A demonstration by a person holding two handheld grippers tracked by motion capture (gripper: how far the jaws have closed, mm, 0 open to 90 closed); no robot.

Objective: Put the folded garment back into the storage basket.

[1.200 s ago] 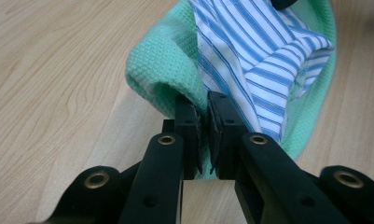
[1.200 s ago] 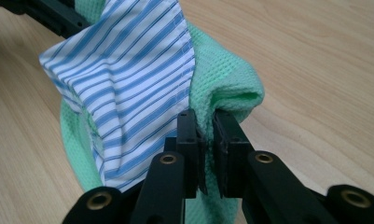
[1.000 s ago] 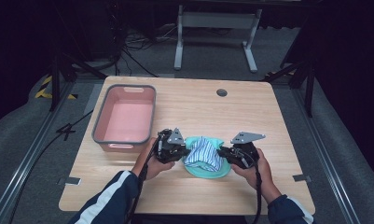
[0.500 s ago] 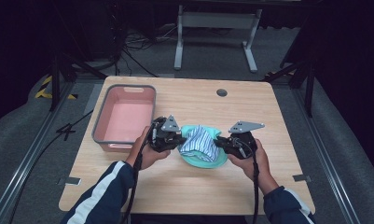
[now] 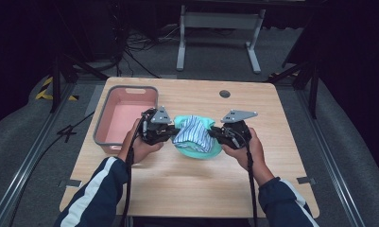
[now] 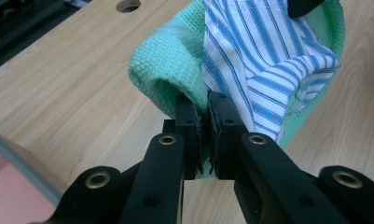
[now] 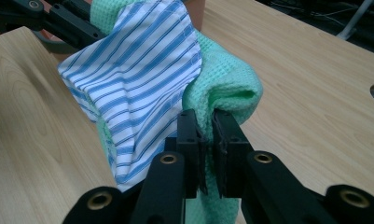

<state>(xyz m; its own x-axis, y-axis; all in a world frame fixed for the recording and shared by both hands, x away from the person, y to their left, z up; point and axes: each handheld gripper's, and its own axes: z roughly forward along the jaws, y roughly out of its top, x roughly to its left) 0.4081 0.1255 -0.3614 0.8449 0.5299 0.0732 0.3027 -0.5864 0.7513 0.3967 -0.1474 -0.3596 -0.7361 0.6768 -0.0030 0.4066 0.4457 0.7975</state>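
Figure: two-handed lift of stacked cloths, taken beside the pink rectangular plastic tub (image 5: 125, 118) at the tabletop's (image 5: 187, 189) left. Your left tool (image 5: 168, 133) has its jaws closed on one edge of the mint-green waffle-weave cloth (image 5: 199, 151); your right tool (image 5: 216, 133) is closed in the same way on the opposite edge. The green cloth hangs between them as a shallow sling, just right of the tub and a little toward you, its belly low over the tabletop; whether it touches the wood cannot be told. The blue-and-white striped woven cloth (image 5: 193, 131) lies bundled inside that sling.

In the left gripper view the pads pinch a rolled fold of green cloth (image 6: 166, 79), with the striped cloth (image 6: 264, 60) pressed against the outer face of one jaw. The right gripper view shows the matching grip on the green fold (image 7: 222, 88), the striped cloth (image 7: 133, 84) draped beside it.

Handling, as a judgement: both cloths are light, soft and limp, so expect sag and no stiffness. The striped piece appears loose in the sling rather than pinched, and could slide out if you tilt it or let the edges part. Take hold on thick folded hems, as here.

No brand, label or writing can be read.
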